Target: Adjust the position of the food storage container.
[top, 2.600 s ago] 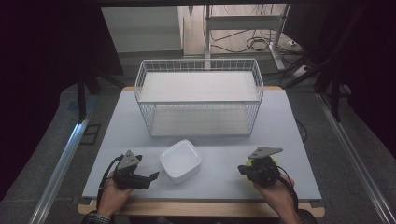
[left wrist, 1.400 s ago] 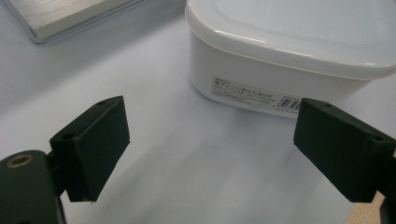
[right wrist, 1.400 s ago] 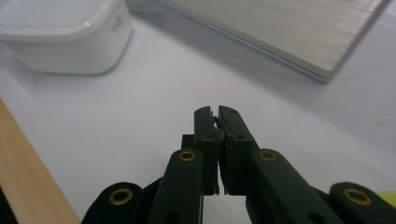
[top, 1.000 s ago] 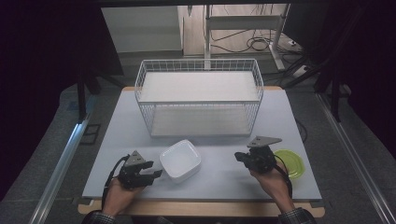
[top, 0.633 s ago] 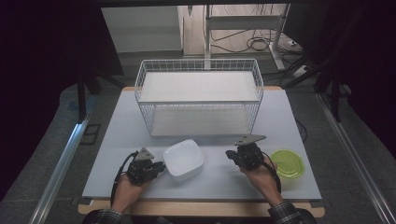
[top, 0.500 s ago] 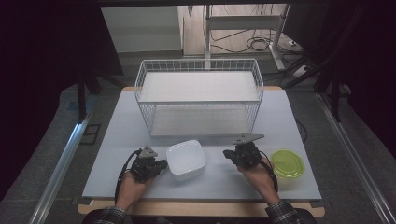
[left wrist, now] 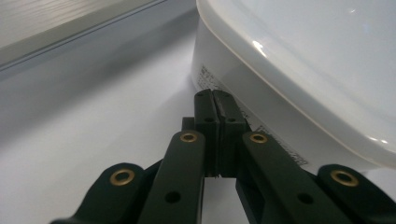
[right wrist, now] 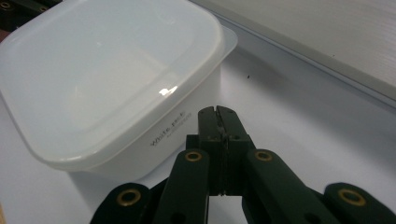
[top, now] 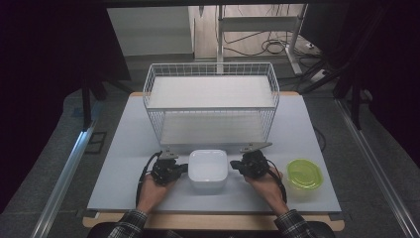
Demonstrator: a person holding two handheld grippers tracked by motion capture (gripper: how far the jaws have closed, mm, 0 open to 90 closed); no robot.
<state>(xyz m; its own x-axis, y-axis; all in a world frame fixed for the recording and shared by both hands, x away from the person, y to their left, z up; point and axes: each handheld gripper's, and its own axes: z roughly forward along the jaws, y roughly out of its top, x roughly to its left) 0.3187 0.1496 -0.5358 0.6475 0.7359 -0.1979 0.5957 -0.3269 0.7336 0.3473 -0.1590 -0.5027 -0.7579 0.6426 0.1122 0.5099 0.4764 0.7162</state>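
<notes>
White container (top: 208,169) flanked: left gripper (top: 182,169), right gripper (top: 237,166), jaws closed, empty.

container (left wrist: 299,70): my left gripper view cuts it off at the top and right edges
label print (left wrist: 243,112): too blurred to read, partly behind my jaws
contact: whether my left gripper (left wrist: 218,95) touches the wall, I cannot tell
sleeves (top: 124,227): cut by the bottom edge
</notes>
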